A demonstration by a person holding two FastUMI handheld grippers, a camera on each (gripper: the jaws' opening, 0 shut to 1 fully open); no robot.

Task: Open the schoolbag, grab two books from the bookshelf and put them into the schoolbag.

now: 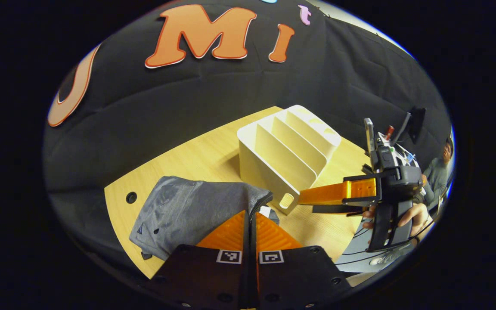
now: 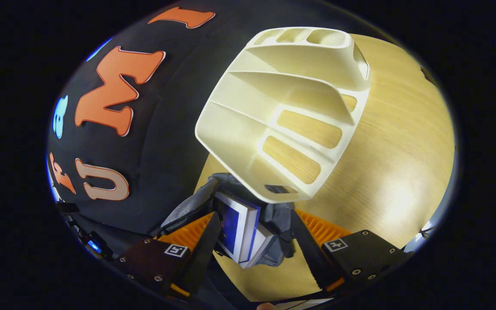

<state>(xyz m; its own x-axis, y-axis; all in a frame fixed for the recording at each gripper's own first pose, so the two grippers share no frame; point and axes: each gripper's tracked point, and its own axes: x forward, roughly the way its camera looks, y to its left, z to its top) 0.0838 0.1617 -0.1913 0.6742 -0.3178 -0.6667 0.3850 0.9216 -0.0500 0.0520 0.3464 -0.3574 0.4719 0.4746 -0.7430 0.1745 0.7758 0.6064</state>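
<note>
Fingers of the left gripper [image 1: 251,224] are pressed together on the zipper edge of the grey schoolbag [image 1: 187,211], soft cloth that likely sags and needs holding at that rim. The right gripper [image 2: 252,241] stands spread, empty, its fingers to either side of two books [image 2: 241,234] poking from the bag's mouth; stiff and fairly light, probably best pinched across their spines. Beyond them, the cream bookshelf [image 2: 274,99] rests on the wooden table [image 2: 394,142], its slots bare.
</note>
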